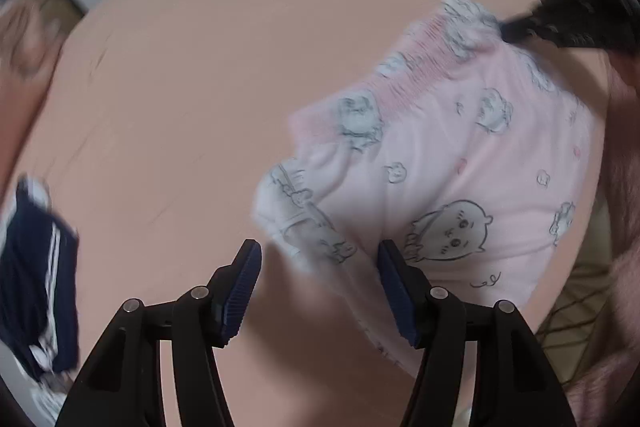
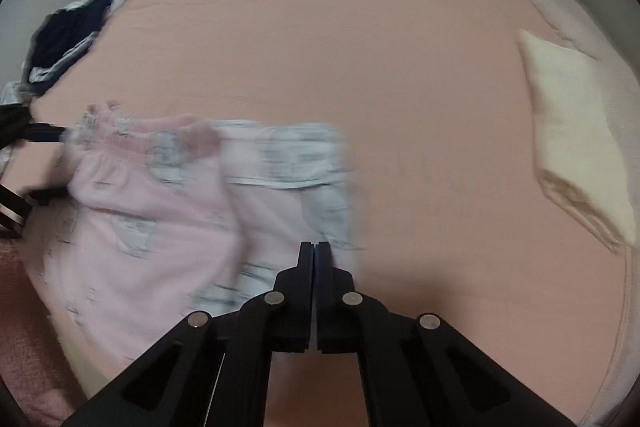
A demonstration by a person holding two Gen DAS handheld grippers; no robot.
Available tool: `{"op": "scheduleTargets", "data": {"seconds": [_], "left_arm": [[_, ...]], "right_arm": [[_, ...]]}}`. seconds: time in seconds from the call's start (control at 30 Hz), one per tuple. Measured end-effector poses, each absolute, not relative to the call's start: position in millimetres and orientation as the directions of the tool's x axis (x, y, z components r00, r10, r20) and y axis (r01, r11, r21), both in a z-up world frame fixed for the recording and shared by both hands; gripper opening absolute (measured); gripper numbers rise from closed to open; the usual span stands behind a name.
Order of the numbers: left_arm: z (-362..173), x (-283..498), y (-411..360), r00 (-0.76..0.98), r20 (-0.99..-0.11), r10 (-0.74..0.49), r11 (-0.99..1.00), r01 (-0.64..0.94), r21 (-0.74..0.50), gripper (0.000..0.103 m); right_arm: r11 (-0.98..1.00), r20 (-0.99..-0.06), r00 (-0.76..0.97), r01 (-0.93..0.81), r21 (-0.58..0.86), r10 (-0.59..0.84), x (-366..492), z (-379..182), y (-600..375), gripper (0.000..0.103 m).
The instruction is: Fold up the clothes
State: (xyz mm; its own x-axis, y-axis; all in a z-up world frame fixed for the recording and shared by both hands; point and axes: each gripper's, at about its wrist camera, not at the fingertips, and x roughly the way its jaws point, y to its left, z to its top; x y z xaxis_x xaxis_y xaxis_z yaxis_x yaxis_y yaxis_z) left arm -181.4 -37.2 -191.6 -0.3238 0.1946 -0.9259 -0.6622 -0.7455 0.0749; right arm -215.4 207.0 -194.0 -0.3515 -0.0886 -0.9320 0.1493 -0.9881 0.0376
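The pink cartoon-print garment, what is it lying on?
The pink garment lies on a salmon-pink bed sheet. Whatever is directly beneath the cloth is covered and cannot be seen.

The pink garment (image 1: 460,155) is soft, fleecy matt cloth printed with cartoon animals and gathered at a ribbed waistband, the bed sheet (image 1: 200,87) is smooth matt peach cloth, the folded cream cloth (image 2: 576,147) looks finely textured, and the left gripper (image 1: 320,259) is matt black plastic with ridged blue pads (image 1: 240,291).
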Motion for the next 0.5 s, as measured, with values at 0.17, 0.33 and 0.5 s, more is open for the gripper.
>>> {"op": "scheduleTargets", "data": {"seconds": [0.17,0.33,0.5], "left_arm": [[-185,-181,-5,-0.359,-0.881,0.308,-0.765,-0.645,-0.005,0.058],[-210,-180,9,-0.383,-0.902,0.199,-0.742,-0.661,0.117,0.059],[-198,-180,-45,-0.423,-0.904,0.064,-0.791,-0.574,0.212,0.06]], "right_arm": [[-0.96,-0.857,-0.438,0.189,0.207,-0.271,-213,-173,161,0.008],[-0.945,-0.913,-0.329,0.295,0.142,-0.24,-205,-219,99,0.01],[-0.968,-0.911,-0.36,0.212,0.131,-0.202,-187,-212,143,0.001]]}}
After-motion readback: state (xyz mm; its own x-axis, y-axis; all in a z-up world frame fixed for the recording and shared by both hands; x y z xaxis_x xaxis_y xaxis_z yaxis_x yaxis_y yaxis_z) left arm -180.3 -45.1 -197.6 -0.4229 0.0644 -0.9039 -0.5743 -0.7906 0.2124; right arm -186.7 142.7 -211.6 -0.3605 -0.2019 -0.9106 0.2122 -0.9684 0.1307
